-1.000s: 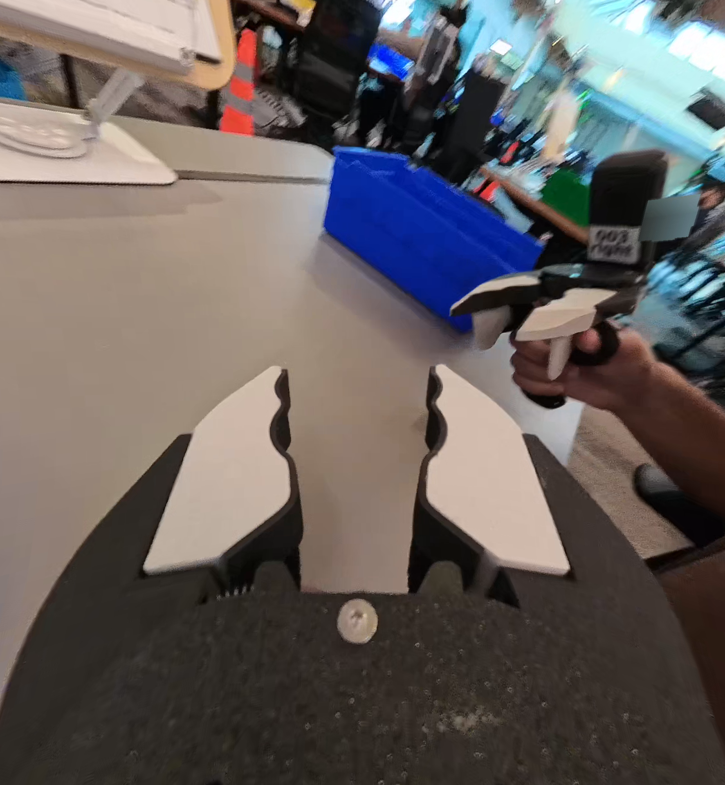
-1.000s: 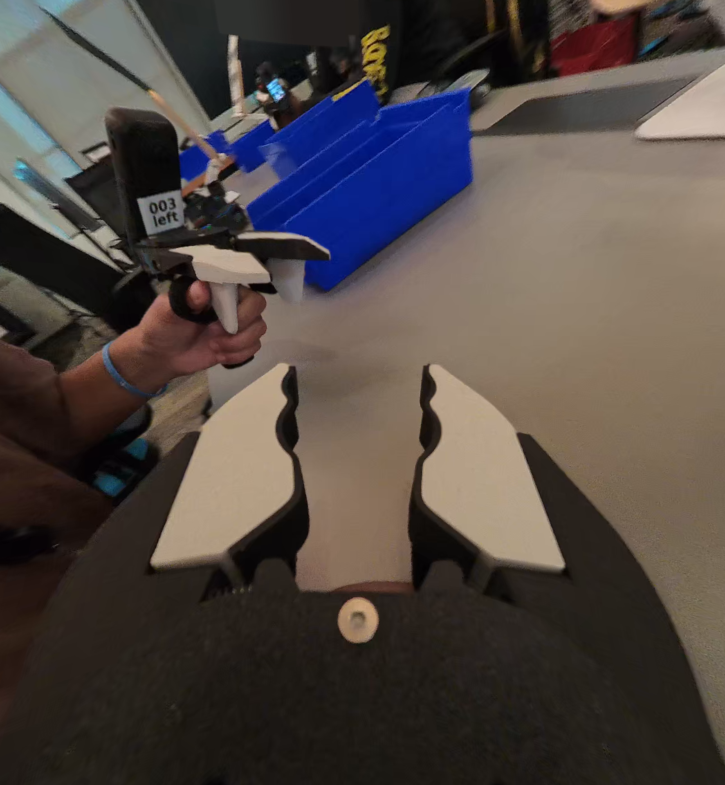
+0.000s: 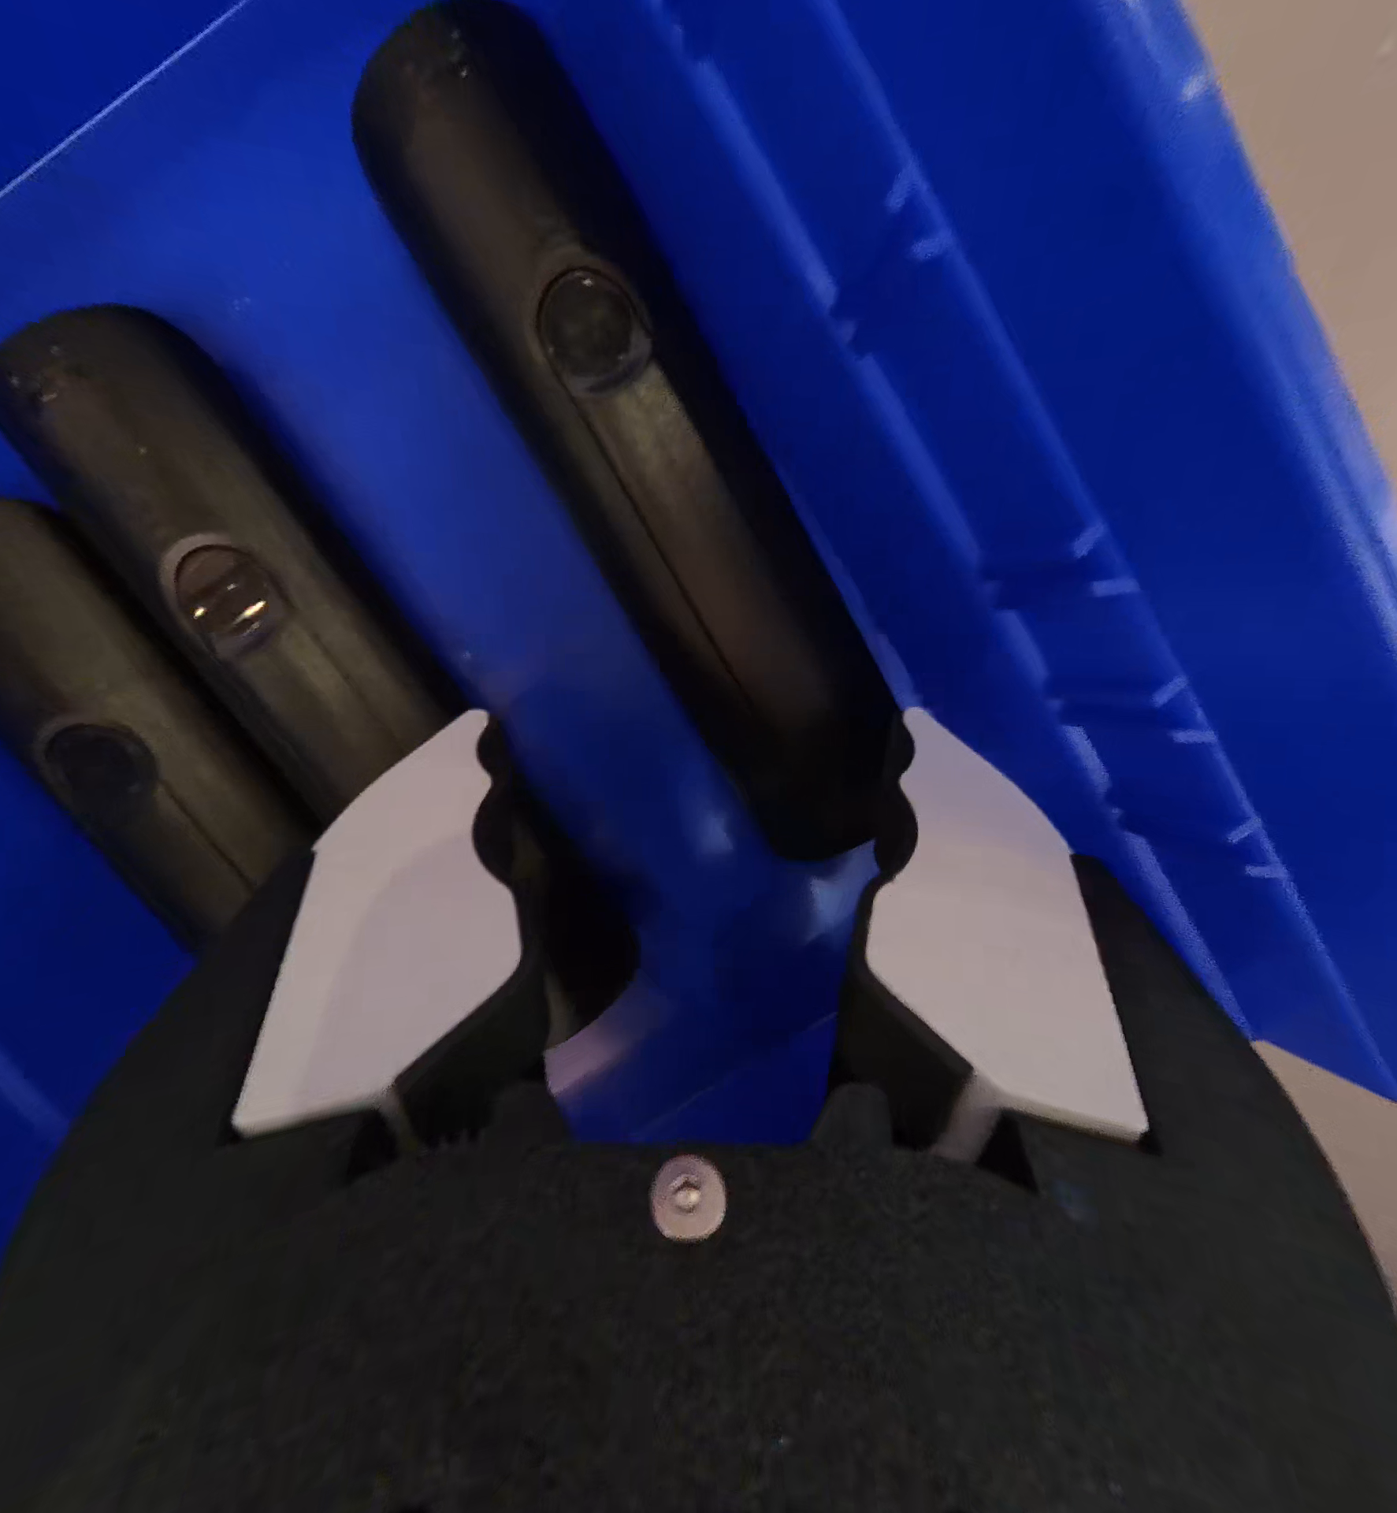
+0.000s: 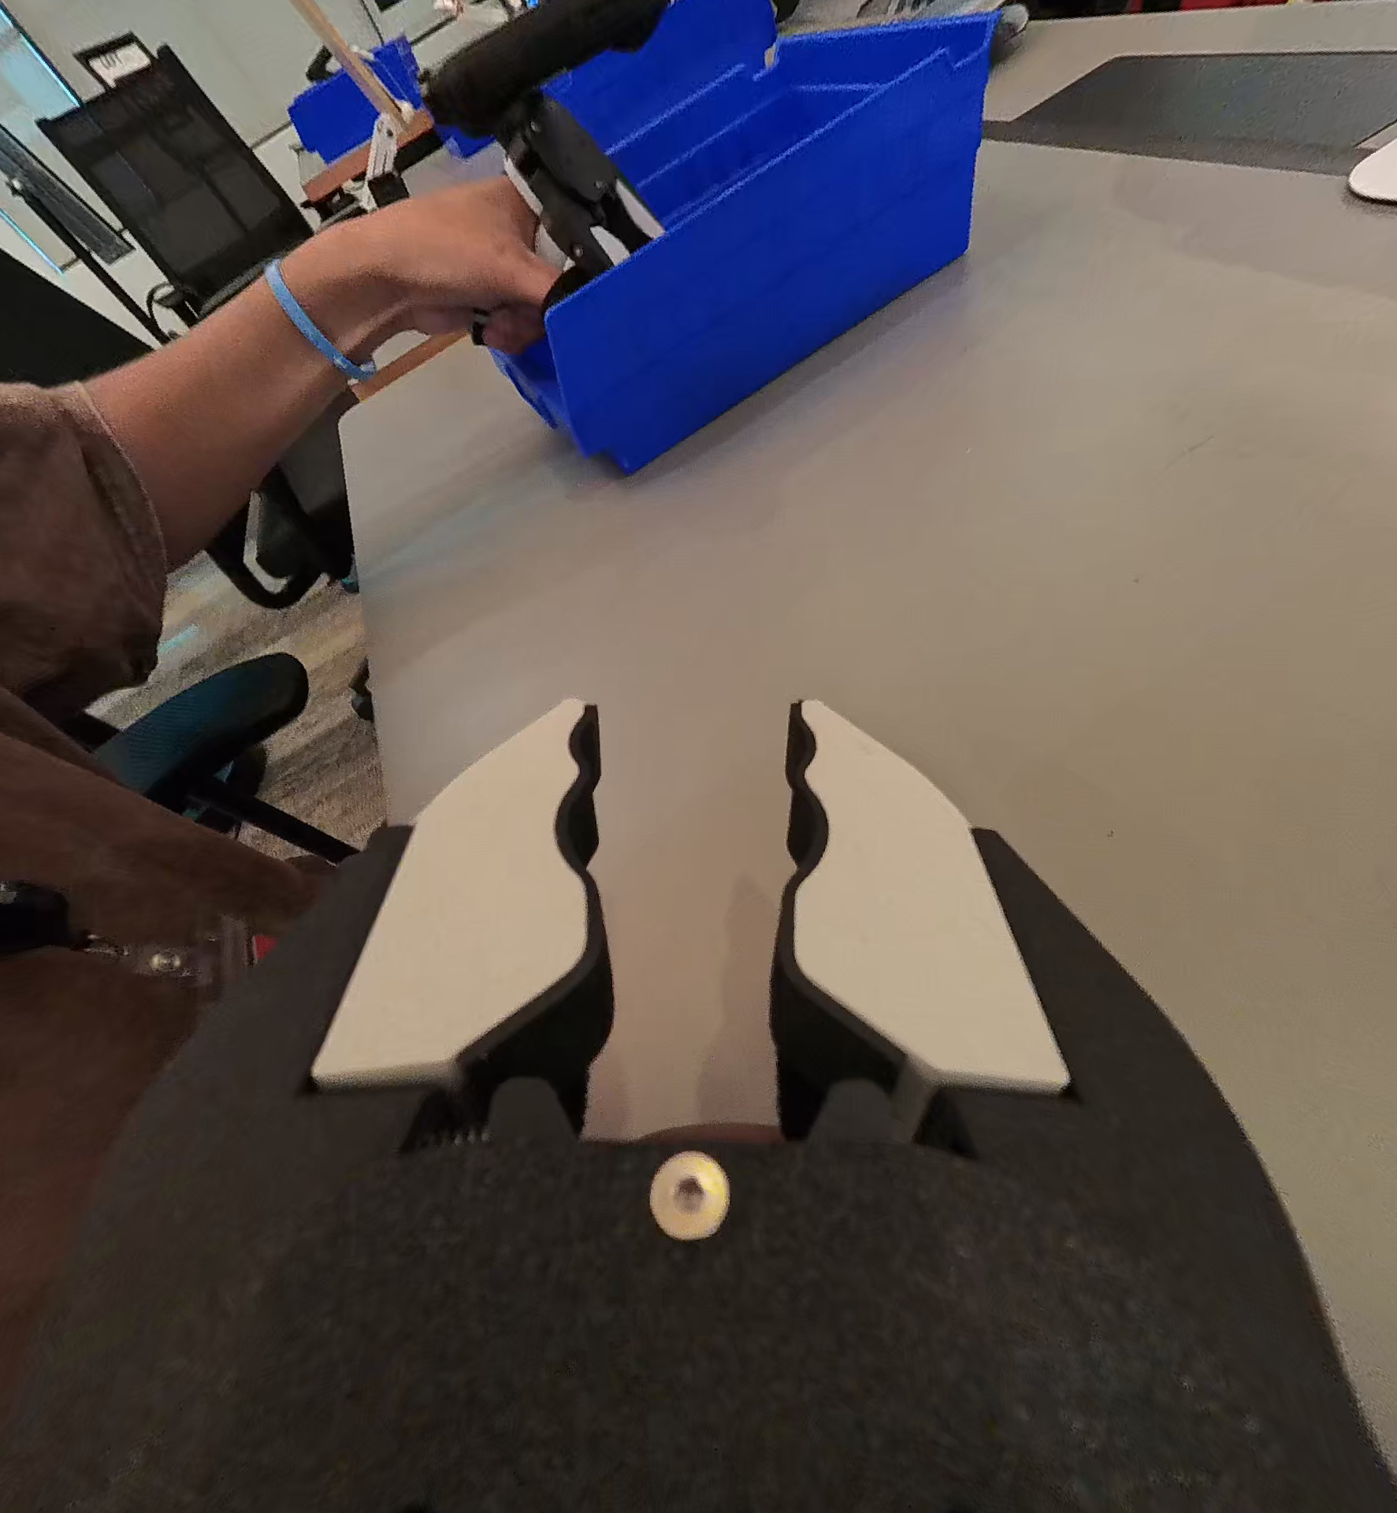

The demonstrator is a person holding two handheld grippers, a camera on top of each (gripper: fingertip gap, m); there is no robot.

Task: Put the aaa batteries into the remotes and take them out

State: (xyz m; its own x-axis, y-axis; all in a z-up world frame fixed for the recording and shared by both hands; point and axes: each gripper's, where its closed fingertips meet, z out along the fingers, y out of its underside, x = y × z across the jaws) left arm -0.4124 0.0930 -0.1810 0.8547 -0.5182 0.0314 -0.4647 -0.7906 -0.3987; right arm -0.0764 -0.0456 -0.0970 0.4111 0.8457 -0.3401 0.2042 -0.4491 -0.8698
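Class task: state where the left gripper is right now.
The left gripper is down inside the blue bin, open around the near end of the rightmost of three black remotes; the right wrist view shows it at the bin's left end.

The bin (image 3: 1047,409) is smooth blue plastic with a slight gloss. The three remotes (image 3: 637,508) in it look like dark satin plastic, each with a shiny round inset. The table (image 4: 1088,573) is matt grey. The left gripper (image 3: 691,737) has smooth white fingers (image 3: 384,941) on a rough black body.
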